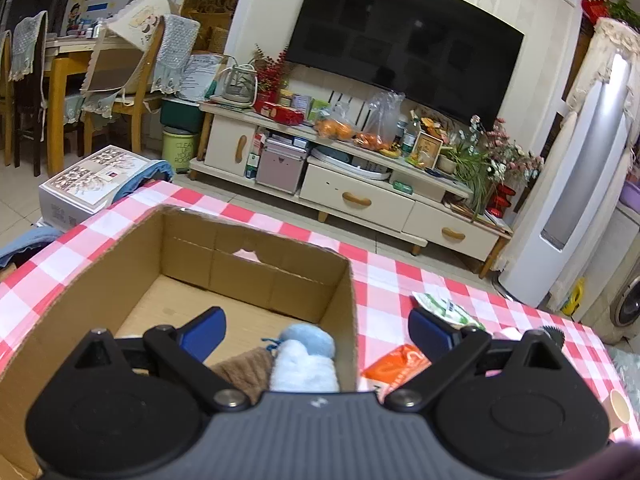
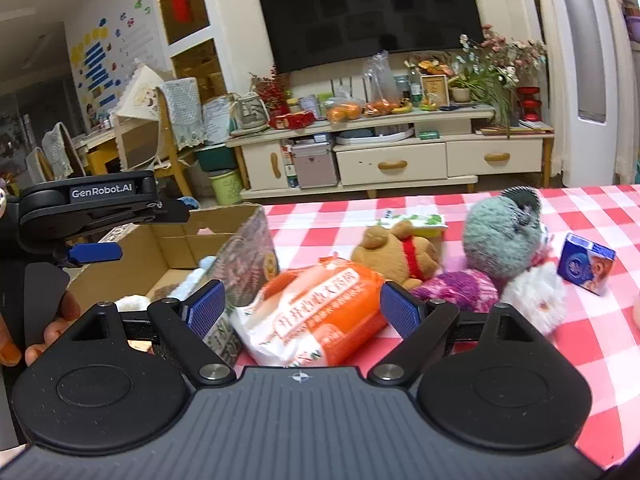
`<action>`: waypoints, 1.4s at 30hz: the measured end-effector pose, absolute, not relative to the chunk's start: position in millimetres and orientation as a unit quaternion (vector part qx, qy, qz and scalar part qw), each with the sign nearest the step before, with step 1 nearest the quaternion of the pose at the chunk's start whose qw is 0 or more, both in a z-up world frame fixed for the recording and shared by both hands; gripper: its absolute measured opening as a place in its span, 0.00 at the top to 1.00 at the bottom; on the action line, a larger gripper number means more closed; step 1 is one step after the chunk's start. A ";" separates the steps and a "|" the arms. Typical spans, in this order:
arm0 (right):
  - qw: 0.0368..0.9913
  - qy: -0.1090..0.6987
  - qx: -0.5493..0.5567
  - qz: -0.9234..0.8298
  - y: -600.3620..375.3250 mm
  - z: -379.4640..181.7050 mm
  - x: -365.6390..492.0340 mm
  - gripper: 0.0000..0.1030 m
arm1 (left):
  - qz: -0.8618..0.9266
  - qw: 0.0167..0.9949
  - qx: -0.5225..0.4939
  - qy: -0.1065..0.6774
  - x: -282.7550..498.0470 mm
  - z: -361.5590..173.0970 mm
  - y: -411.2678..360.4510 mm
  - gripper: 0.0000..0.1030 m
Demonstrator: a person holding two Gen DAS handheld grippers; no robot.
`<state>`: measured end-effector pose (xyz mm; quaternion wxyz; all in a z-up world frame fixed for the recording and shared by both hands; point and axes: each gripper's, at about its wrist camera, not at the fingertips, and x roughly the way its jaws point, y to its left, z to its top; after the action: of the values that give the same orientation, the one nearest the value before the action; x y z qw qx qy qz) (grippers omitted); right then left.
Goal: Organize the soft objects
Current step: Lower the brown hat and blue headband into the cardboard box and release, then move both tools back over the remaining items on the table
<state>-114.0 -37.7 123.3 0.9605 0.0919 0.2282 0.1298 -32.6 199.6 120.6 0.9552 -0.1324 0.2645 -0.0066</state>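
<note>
Left wrist view: my left gripper (image 1: 316, 332) gapes wide, empty, over the cardboard box (image 1: 256, 256) holding a blue plush (image 1: 306, 360) and brown cloth (image 1: 244, 372).

Box (image 2: 192, 240) left of toys (image 2: 400, 252)

One cardboard box (image 1: 280, 276) stands on one red-and-white checked tablecloth (image 2: 600, 344). Inside the box lie at least three soft pieces: one light blue plush (image 1: 306, 356), one brown fuzzy piece (image 1: 244, 372) and one cream fluffy piece (image 2: 130, 303). Outside it lie four plush toys: one brown teddy bear (image 2: 396, 250), one grey-green (image 2: 498, 240), one purple (image 2: 460, 290) and one white (image 2: 534, 296). There is also one orange tissue pack (image 2: 316, 312), one green-and-white packet (image 2: 420, 222) and one small blue carton (image 2: 586, 268).
</note>
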 end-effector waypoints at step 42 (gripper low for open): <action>0.966 0.211 0.147 -0.009 -64.8 102.1 -122.8 0.00 | -0.101 0.954 -0.029 0.280 -39.7 102.3 81.7 0.01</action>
<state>-122.8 -64.8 102.1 0.9663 0.1469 0.2112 -0.0087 -39.7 81.7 102.3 0.9541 -0.0286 0.2805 -0.1008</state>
